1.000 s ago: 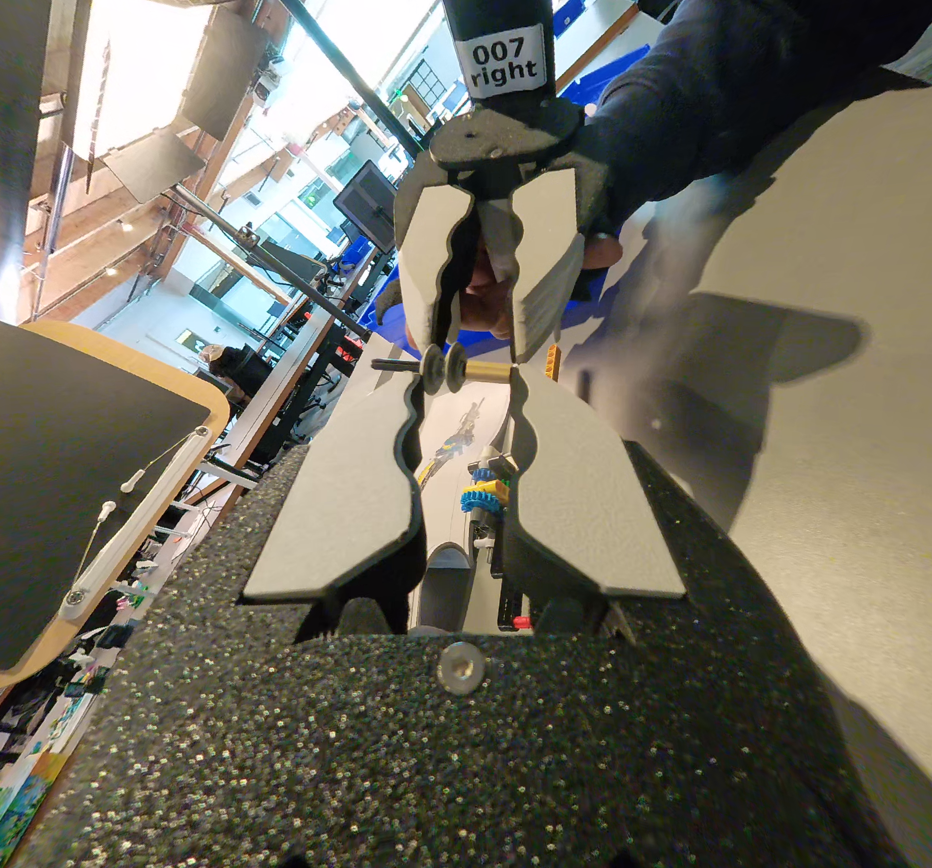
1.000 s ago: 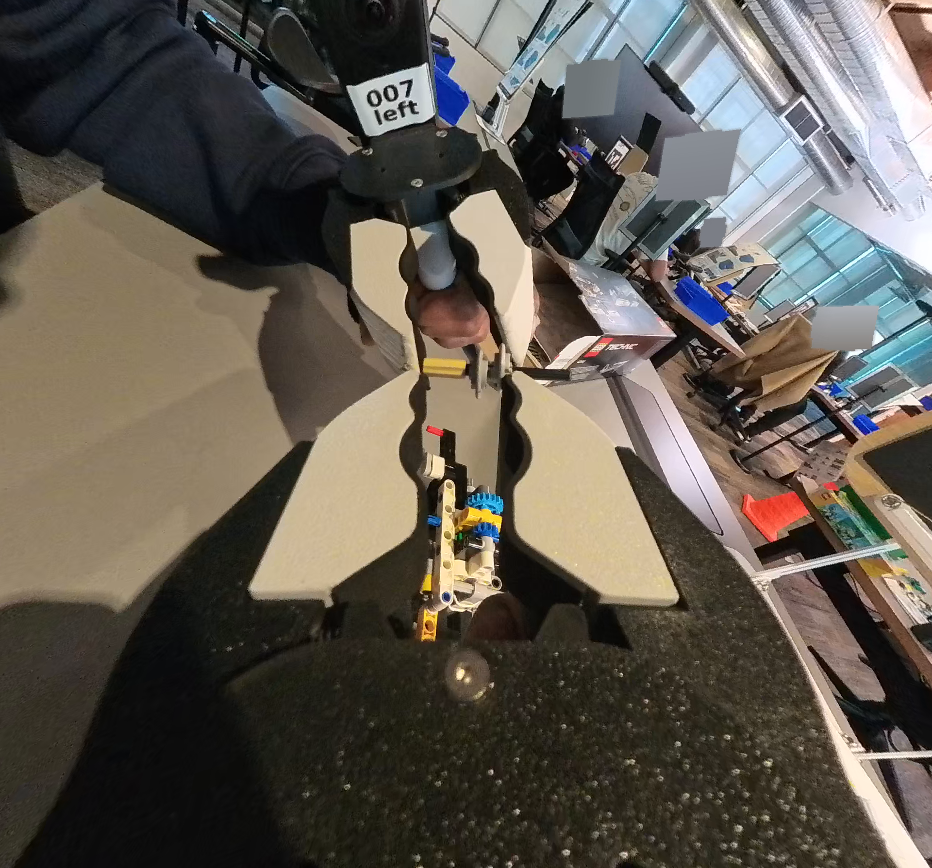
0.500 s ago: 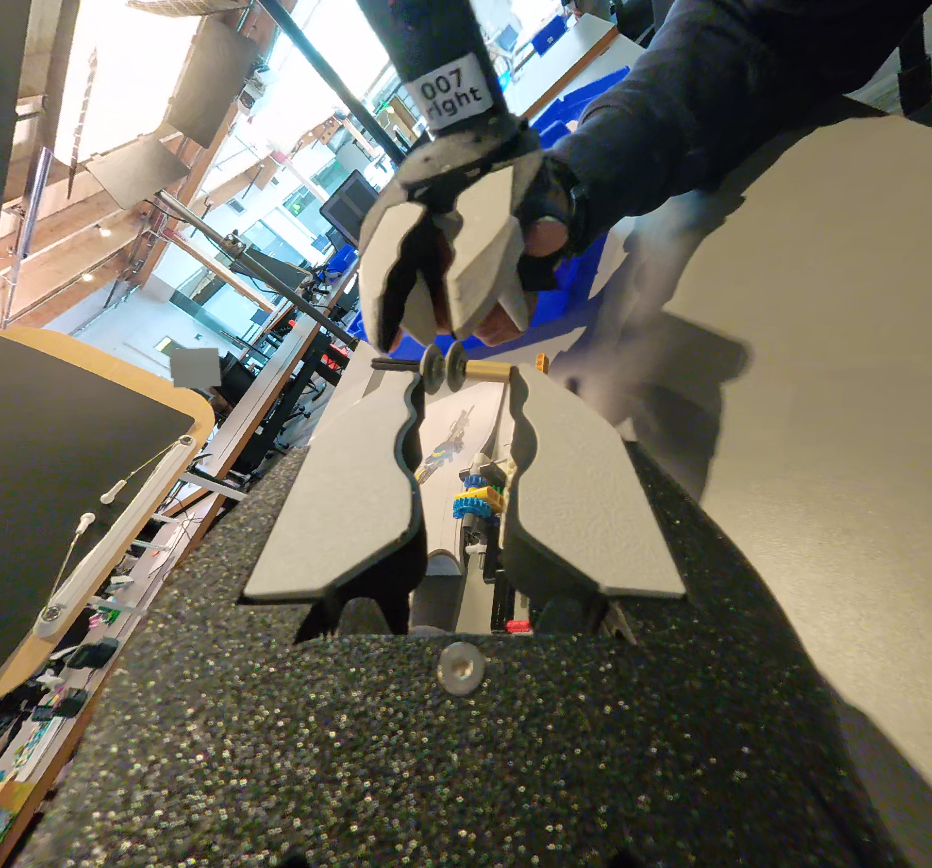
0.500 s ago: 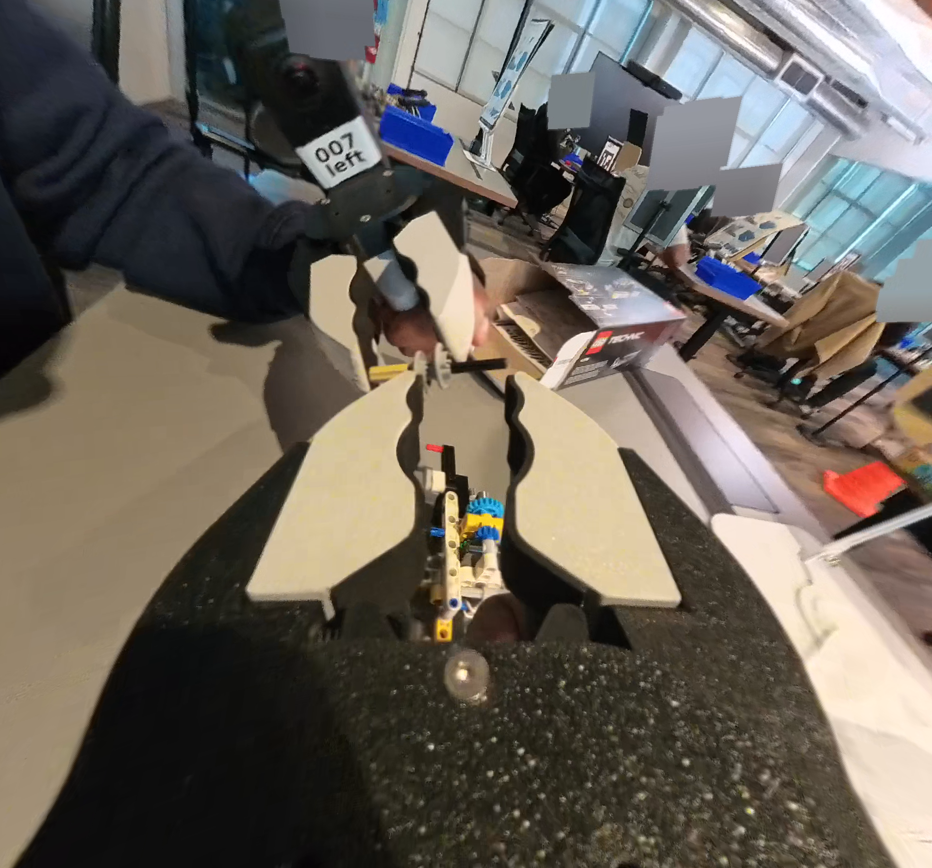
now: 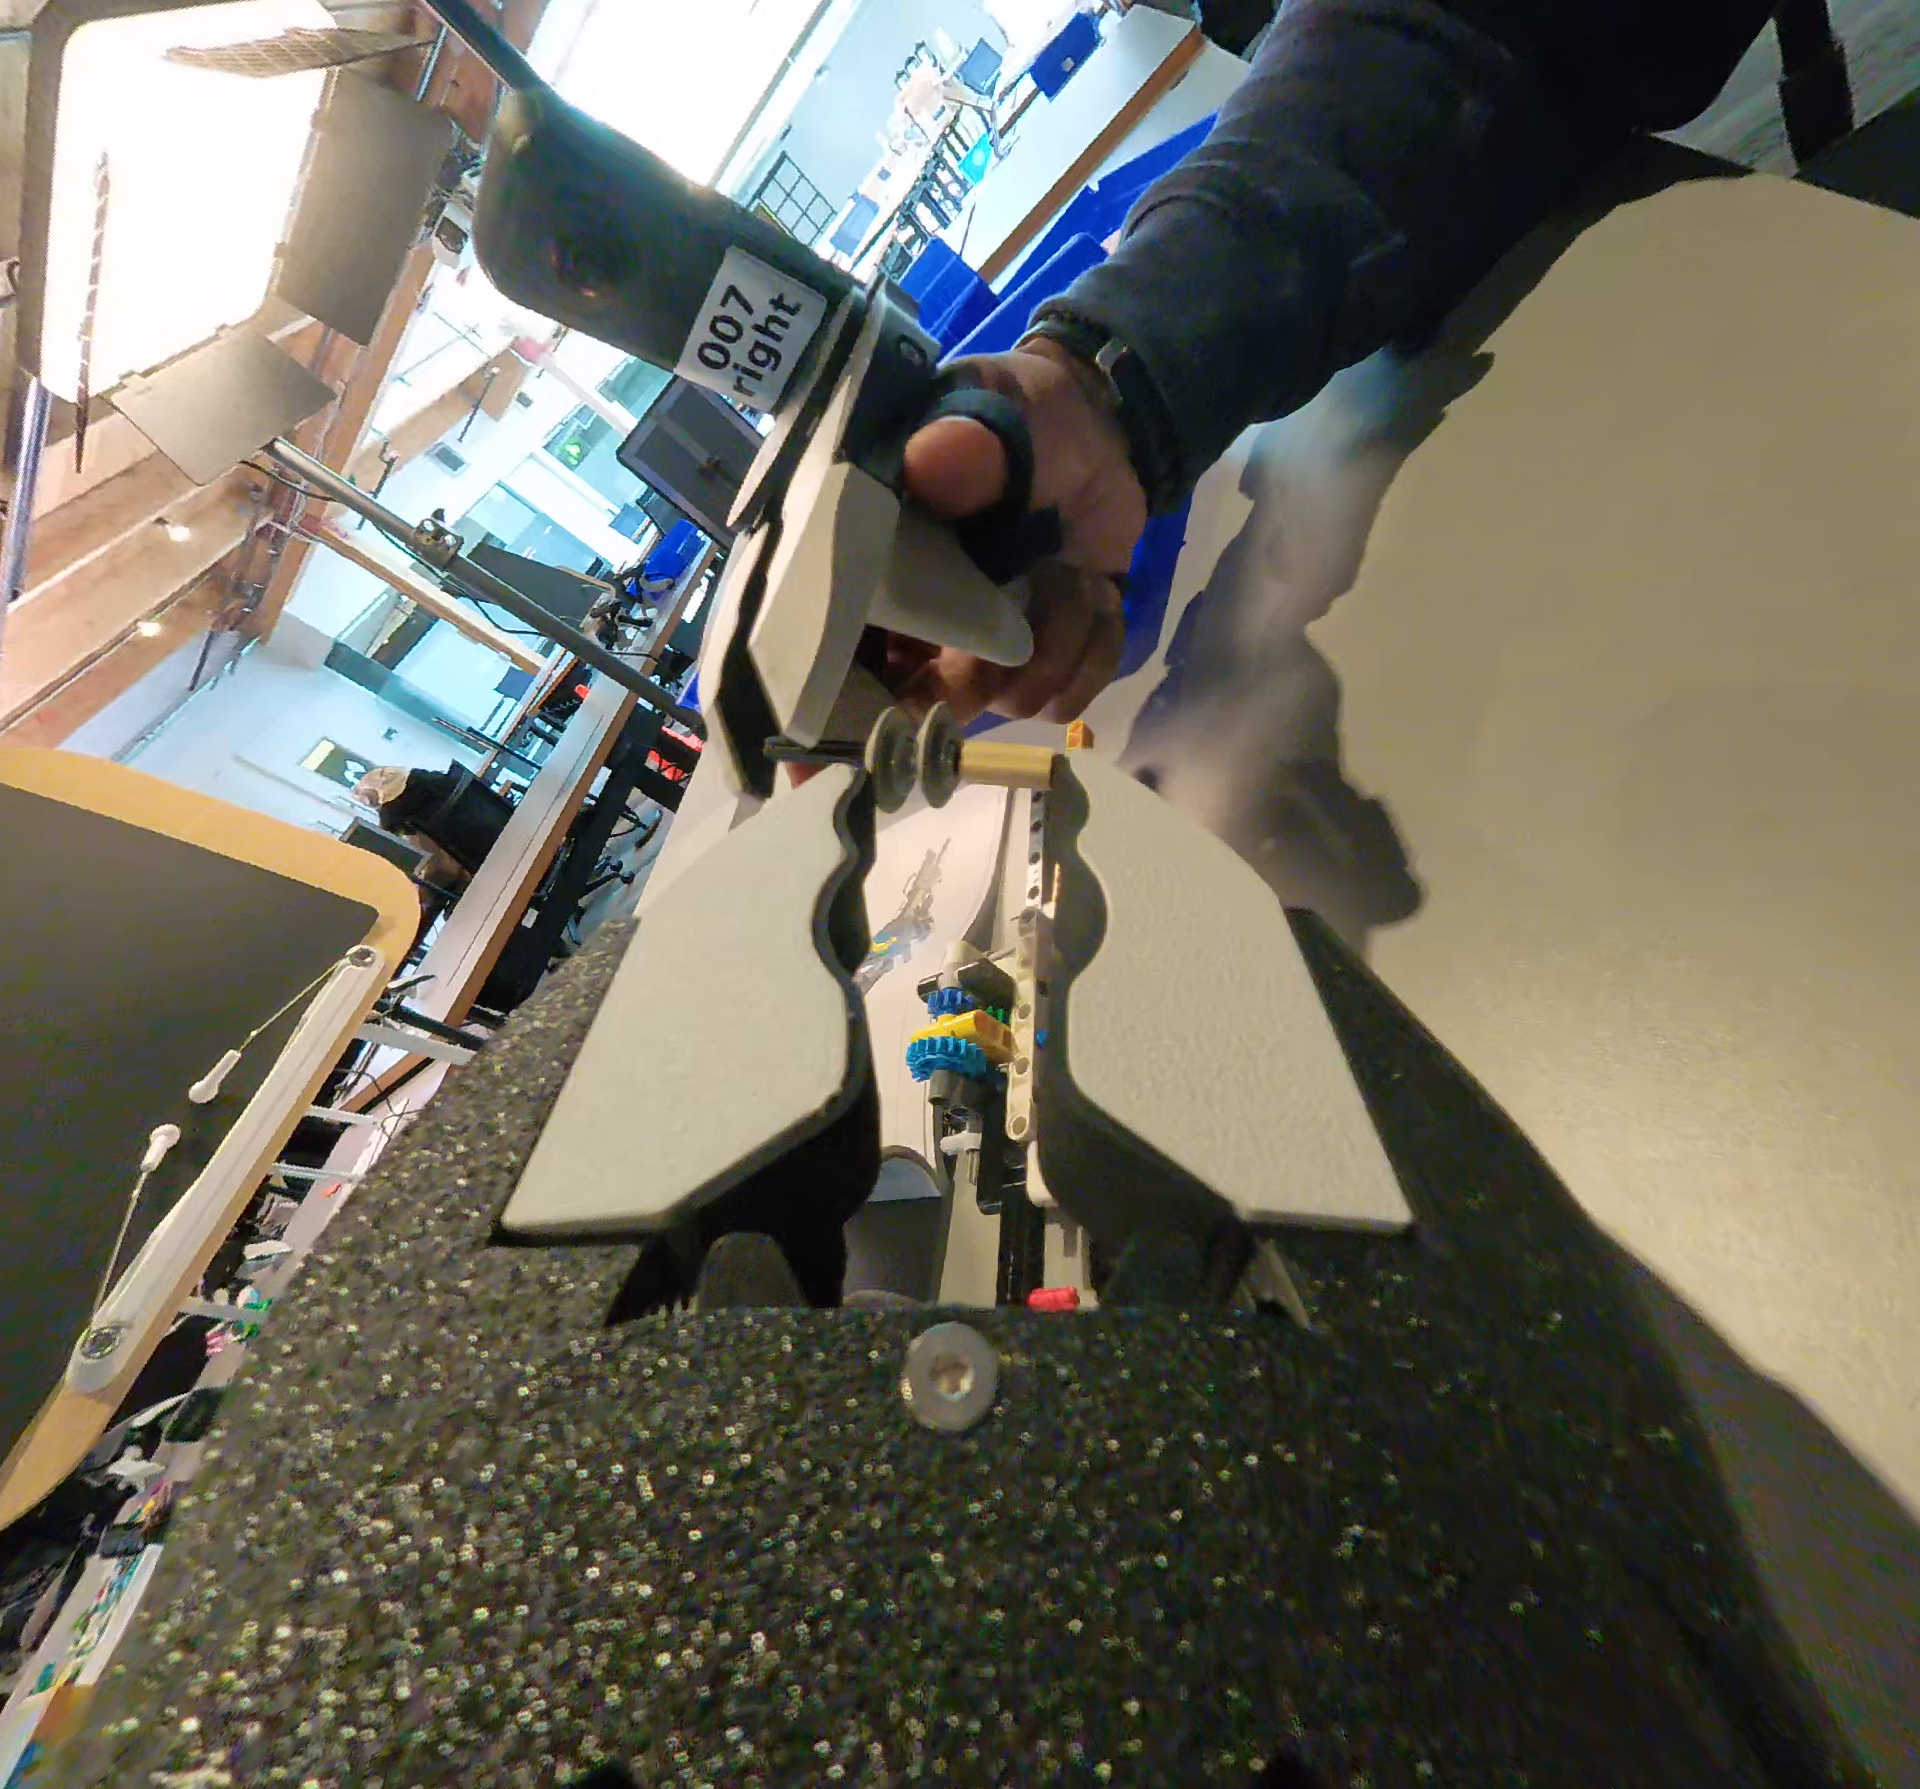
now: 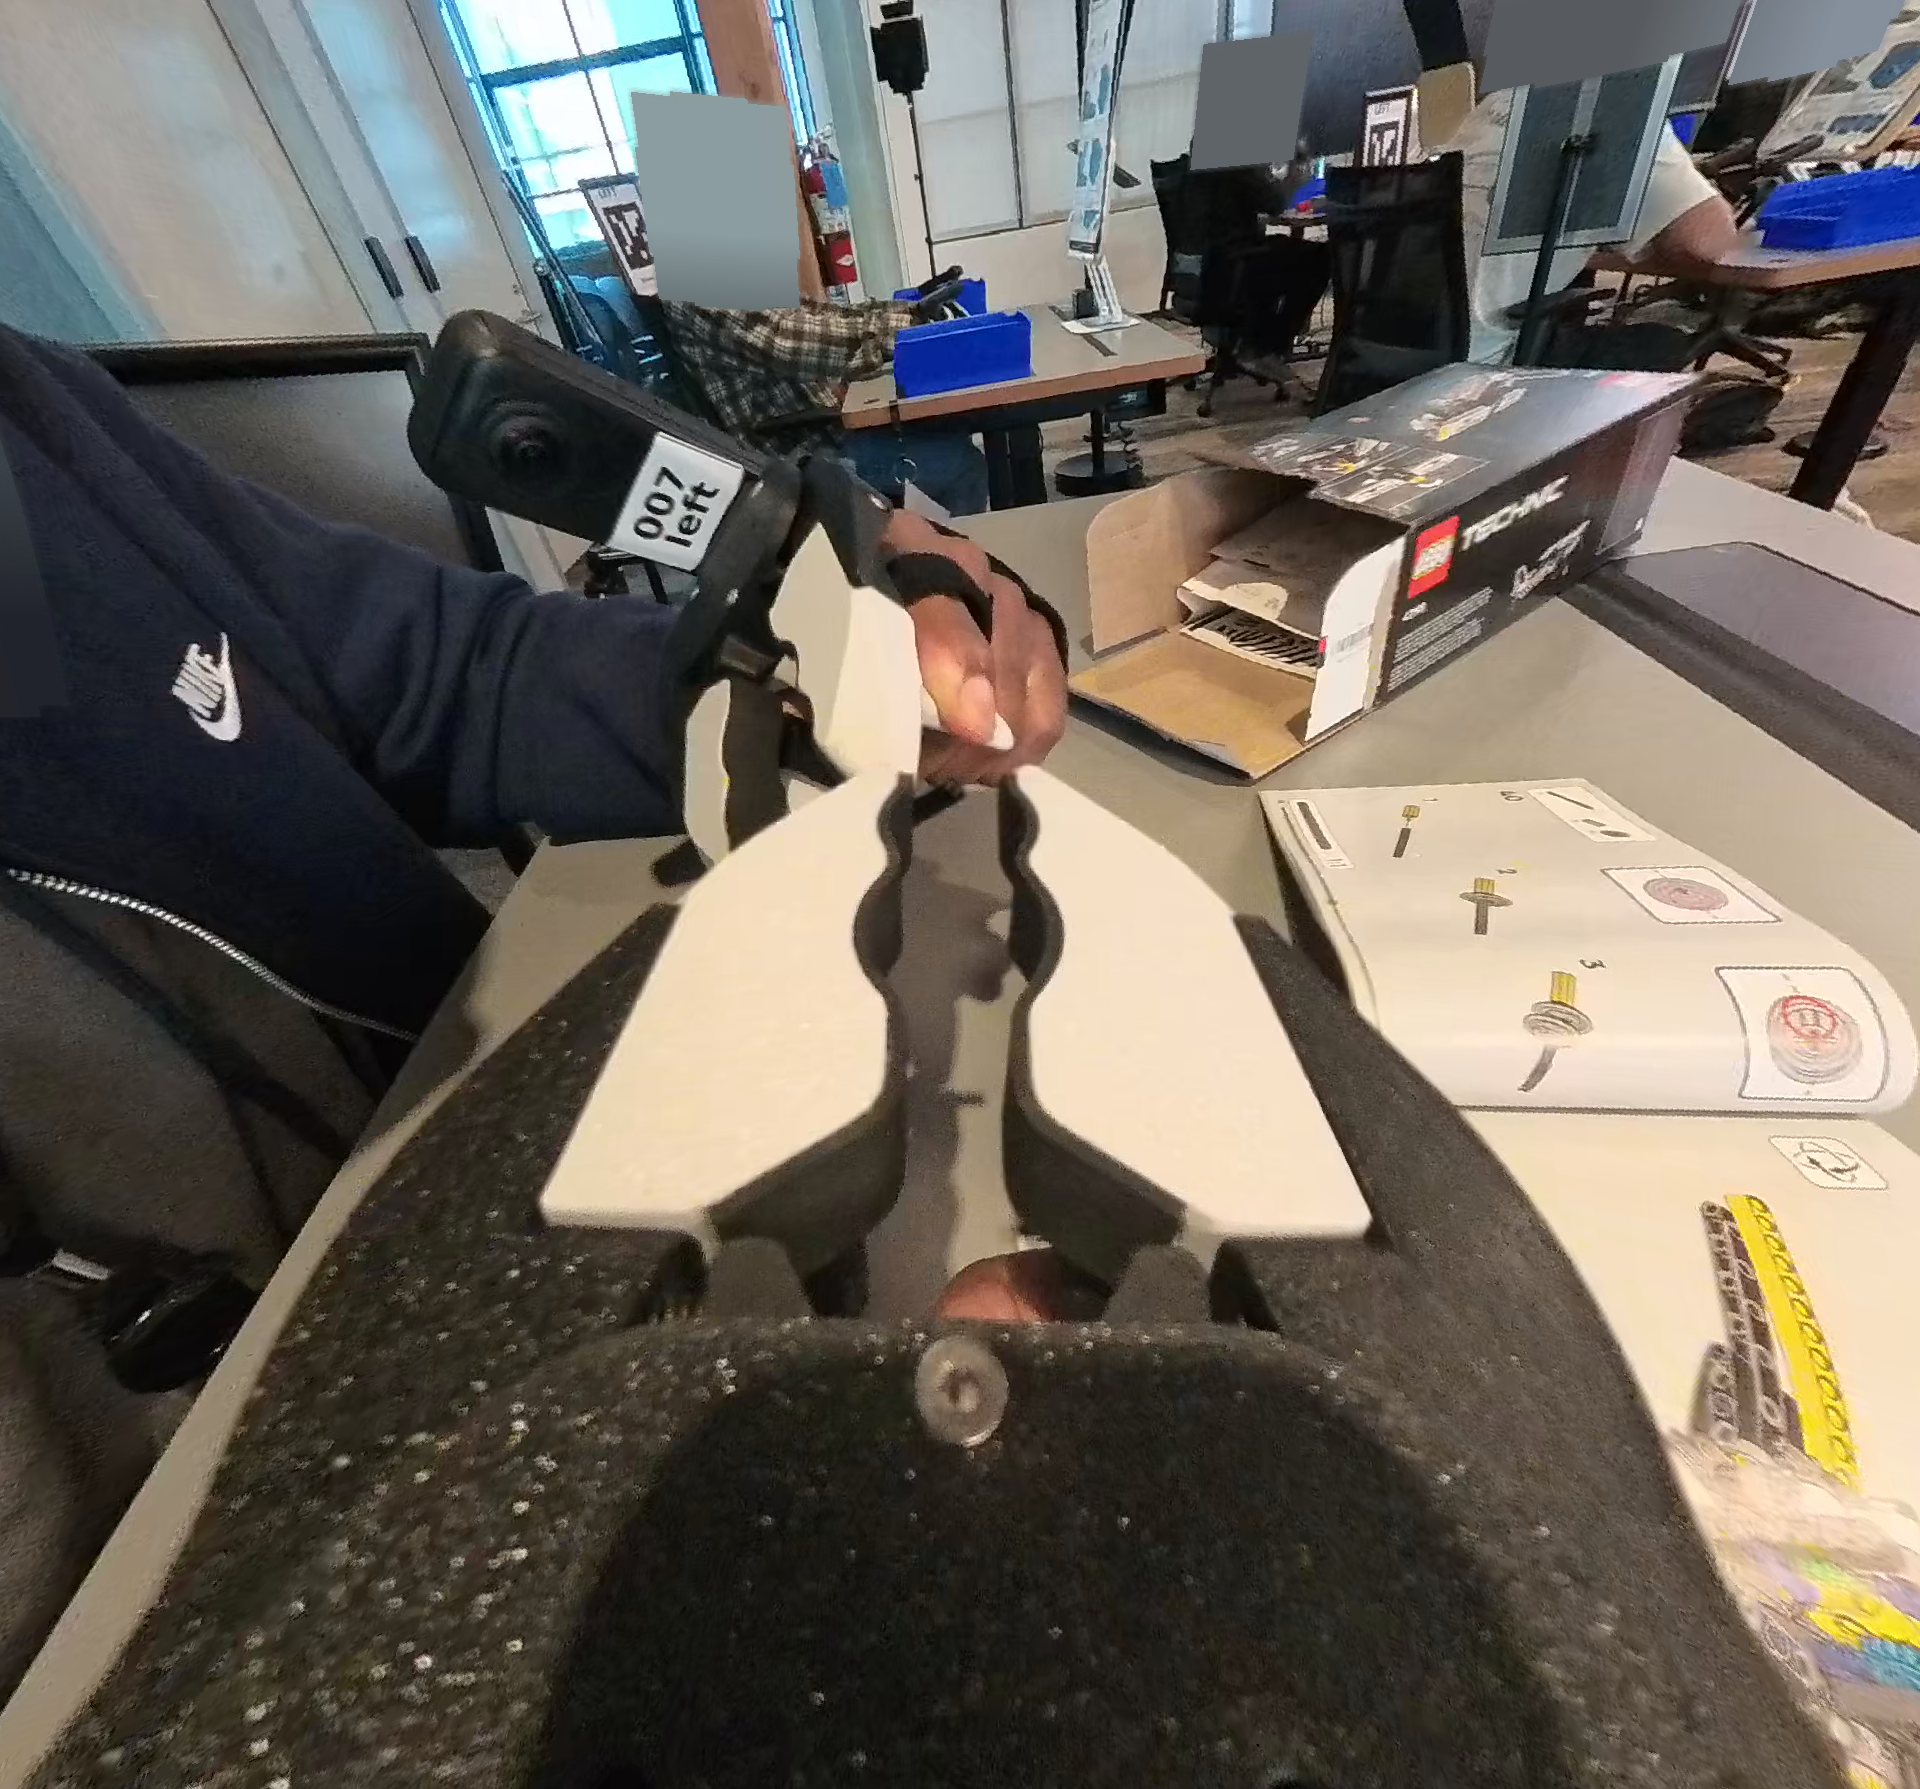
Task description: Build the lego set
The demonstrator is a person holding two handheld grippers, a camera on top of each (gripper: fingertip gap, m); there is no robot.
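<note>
Jaws of the left gripper [image 5: 961,783] pinch the axle assembly [image 5: 935,757], lying crosswise; right gripper [image 6: 956,794] jaws slightly spread, empty.

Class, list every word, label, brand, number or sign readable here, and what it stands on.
I don't quote writing; its bearers:
White sticker, camera of the right hand-held gripper.
White sticker, camera of the left hand-held gripper.
Printed lego box on the table.
Instruction booklet, open.
Logo on dark sleeve.
Distant signs: too small.

Left gripper [image 5: 956,783]: jaws stood narrowly parted, gripping at the tips. Right gripper [image 6: 956,783]: jaws apart, nothing between them, tips nearly meeting the left's.
</note>
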